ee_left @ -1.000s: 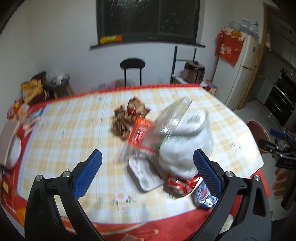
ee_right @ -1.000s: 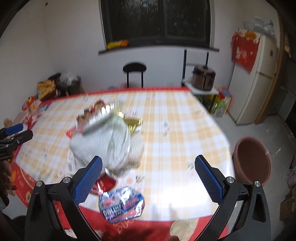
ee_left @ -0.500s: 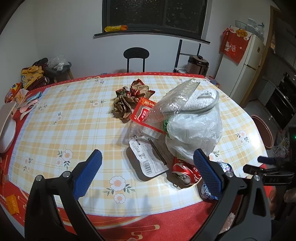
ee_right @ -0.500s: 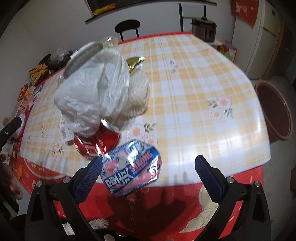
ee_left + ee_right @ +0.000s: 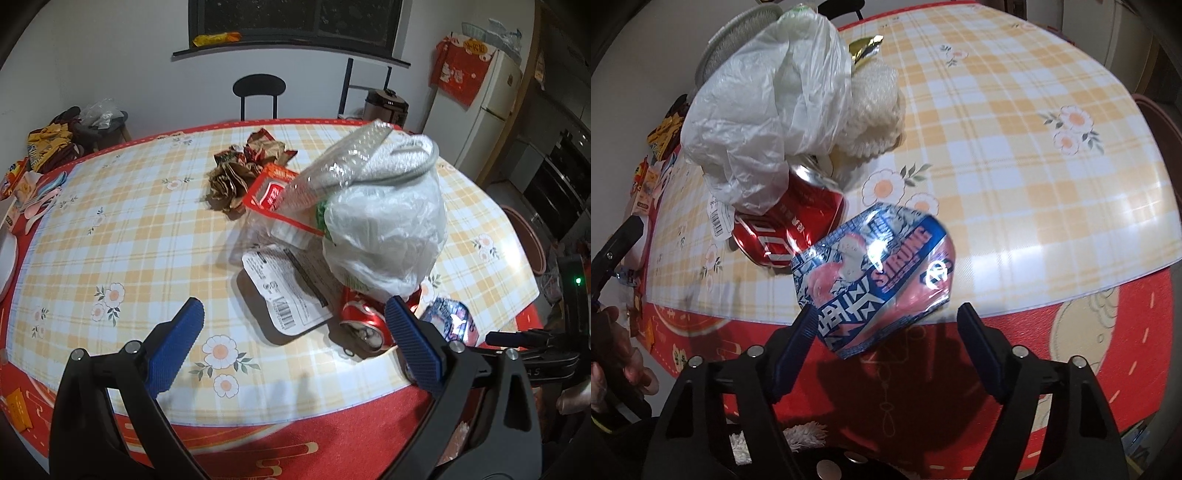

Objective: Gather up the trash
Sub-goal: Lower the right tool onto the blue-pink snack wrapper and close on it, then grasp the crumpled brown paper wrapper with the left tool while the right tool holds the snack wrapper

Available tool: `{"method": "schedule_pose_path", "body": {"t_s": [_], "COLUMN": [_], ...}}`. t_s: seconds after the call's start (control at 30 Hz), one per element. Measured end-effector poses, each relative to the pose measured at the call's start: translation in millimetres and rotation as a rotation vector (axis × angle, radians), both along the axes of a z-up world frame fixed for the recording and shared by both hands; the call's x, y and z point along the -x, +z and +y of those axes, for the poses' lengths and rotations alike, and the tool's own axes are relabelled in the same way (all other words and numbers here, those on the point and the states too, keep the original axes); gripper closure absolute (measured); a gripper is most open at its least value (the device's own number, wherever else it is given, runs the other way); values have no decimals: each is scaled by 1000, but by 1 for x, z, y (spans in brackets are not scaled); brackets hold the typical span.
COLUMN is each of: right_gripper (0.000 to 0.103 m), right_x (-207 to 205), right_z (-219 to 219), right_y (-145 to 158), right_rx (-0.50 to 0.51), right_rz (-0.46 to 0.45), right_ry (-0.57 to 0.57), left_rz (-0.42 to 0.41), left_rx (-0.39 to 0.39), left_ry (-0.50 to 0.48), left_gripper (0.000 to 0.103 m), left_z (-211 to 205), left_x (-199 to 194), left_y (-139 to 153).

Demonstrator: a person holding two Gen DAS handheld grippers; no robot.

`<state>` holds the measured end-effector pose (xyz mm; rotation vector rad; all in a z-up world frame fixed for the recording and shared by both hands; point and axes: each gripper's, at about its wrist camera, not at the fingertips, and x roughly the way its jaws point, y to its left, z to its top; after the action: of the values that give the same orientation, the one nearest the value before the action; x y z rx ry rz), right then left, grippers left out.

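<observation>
The crushed blue-and-pink can [image 5: 875,277] lay at the desk's [image 5: 1015,155] near edge, just beside the crushed red can [image 5: 786,229] and the white plastic bag [image 5: 764,99]. My right gripper [image 5: 886,328] pointed down at it, jaws closing with its lower end between them, pads not pressing. My left gripper [image 5: 291,343] hung wide open and empty near the labelled tray [image 5: 284,291].

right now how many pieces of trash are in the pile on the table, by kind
crushed cans: 2, red can and blue can
plastic bags: 1, white bag
crumpled brown wrappers: 1 clump
labelled tray: 1
red-edged packet: 1
total: 6
</observation>
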<state>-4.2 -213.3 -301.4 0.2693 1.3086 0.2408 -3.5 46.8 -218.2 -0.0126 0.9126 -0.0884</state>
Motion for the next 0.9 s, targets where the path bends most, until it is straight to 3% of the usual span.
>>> {"method": "schedule_pose_path", "body": {"t_s": [0.43, 0.77, 0.9], "right_gripper": [39, 63, 64], "right_x": [-12, -27, -34], "right_z": [5, -2, -4], "right_y": [-17, 2, 4], "right_rx": [-75, -111, -145], "right_rz": [75, -8, -23], "right_ry": [-50, -76, -80], "left_rz": [62, 95, 104], "left_rx": [8, 50, 61], "left_ry": [-7, -44, -49], "left_gripper": [21, 36, 39], "left_z": [11, 10, 11], "left_x": [-1, 1, 2], "left_y": [-13, -16, -17]}}
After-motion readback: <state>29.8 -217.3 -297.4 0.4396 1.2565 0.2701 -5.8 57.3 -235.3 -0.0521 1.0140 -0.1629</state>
